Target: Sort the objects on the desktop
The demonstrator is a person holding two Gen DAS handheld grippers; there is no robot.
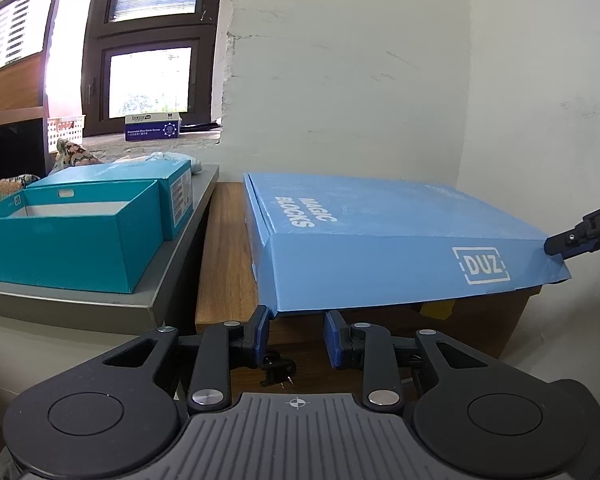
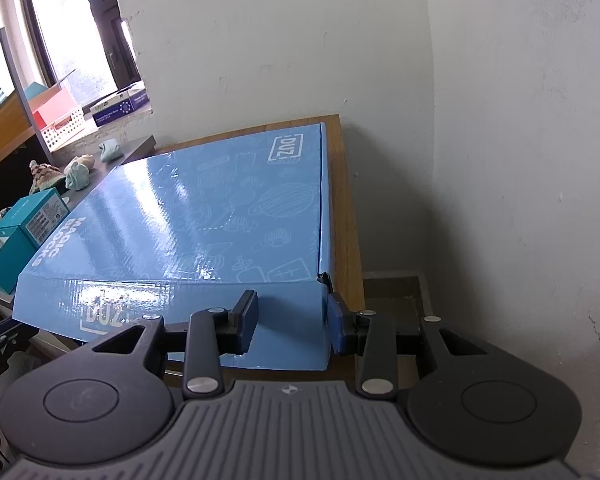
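A large flat blue "MAGIC BLOCKS" box [image 1: 380, 236] lies on a wooden desk [image 1: 224, 264] in the wall corner; its front flap hangs down, raised off the base. My left gripper [image 1: 296, 334] is open, just under the flap's lower front edge, touching nothing. My right gripper [image 2: 292, 322] is open and straddles the front right corner of the same box [image 2: 204, 216], one finger [image 2: 246, 320] against the front flap, the other outside the corner. One right finger [image 1: 580, 238] shows at the box's right corner in the left wrist view.
A grey cabinet top [image 1: 172, 276] left of the desk carries an open teal box [image 1: 64, 240], a closed teal box [image 1: 172, 196] and several seashells [image 2: 76, 174]. A glove box [image 1: 153, 126] and a white basket [image 1: 66, 128] sit on the window sill. White walls close behind and right.
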